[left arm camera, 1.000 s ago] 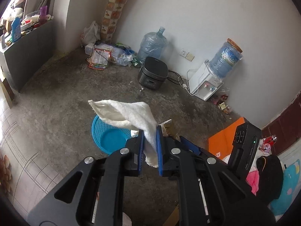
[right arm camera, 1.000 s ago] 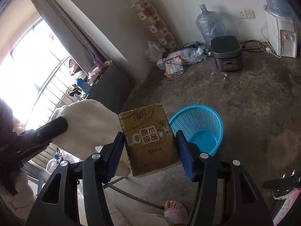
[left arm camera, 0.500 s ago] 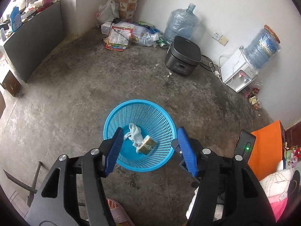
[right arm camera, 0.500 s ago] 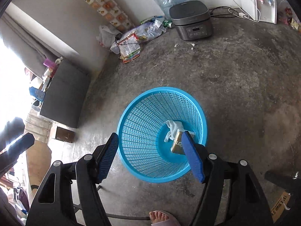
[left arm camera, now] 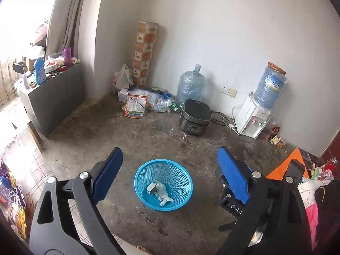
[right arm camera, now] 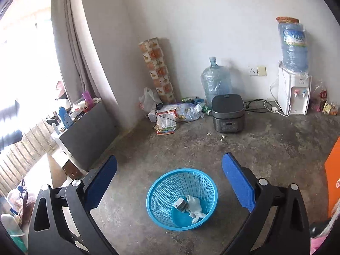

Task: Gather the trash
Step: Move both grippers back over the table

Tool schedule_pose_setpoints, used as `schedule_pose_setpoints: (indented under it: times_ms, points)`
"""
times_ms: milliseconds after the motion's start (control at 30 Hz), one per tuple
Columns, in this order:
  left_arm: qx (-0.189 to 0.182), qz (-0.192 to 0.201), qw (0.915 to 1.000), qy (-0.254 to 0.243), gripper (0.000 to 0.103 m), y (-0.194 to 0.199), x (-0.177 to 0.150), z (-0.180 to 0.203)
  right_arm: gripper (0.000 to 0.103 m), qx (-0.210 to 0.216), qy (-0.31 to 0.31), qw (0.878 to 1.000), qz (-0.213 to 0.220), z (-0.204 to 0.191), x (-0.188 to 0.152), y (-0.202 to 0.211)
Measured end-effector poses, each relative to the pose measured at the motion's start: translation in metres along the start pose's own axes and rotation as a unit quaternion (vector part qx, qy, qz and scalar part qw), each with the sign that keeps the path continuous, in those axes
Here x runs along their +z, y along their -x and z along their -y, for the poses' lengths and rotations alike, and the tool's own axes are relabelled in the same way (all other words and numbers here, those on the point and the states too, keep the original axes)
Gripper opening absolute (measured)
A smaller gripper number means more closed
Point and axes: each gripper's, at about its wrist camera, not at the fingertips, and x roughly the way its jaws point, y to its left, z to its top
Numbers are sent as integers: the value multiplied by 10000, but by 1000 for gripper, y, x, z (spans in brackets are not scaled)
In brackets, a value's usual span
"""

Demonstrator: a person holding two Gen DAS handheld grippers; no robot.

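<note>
L gripper [left arm camera: 170, 178] tilted down, jaws opening, empty | R gripper [right arm camera: 170, 182] same | basket [left arm camera: 184, 174] below

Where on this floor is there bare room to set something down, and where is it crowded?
Free: the concrete between the blue basket and the rice cooker, and between the basket and the grey cabinet. Crowded: the corner pile of bags and the wall by the water dispenser.

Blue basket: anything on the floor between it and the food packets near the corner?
Nothing visible. Bare concrete floor runs from the blue basket to the food packets. Cloth and tissue pack lie inside it.
</note>
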Motion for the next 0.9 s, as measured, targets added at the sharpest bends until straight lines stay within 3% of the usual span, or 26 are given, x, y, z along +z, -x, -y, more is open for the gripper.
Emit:
schedule_pose_setpoints:
  times_ms: [167, 300, 433, 567, 800, 900]
  points:
    - [171, 474, 9986, 169, 92, 85, -7, -11, 96, 280, 548, 9969, 496, -40, 16, 56]
    - [620, 896, 9935, 332, 93, 146, -19, -25, 96, 681, 816, 9919, 697, -63, 20, 91]
    - [1277, 1401, 9806, 499, 93, 208, -40, -44, 96, 1018, 1235, 9836, 829, -89, 18, 119]
    - [1910, 1639, 9661, 580, 93, 265, -65, -66, 96, 1504, 1520, 9730, 873, -112, 13, 146]
    - [2628, 1723, 9427, 1123, 93, 340, -121, -114, 96, 2420, 1654, 9548, 501, -153, -2, 168]
    - [2712, 1652, 9387, 1343, 93, 351, -143, -127, 96, 2760, 1654, 9466, 185, -168, -10, 168]
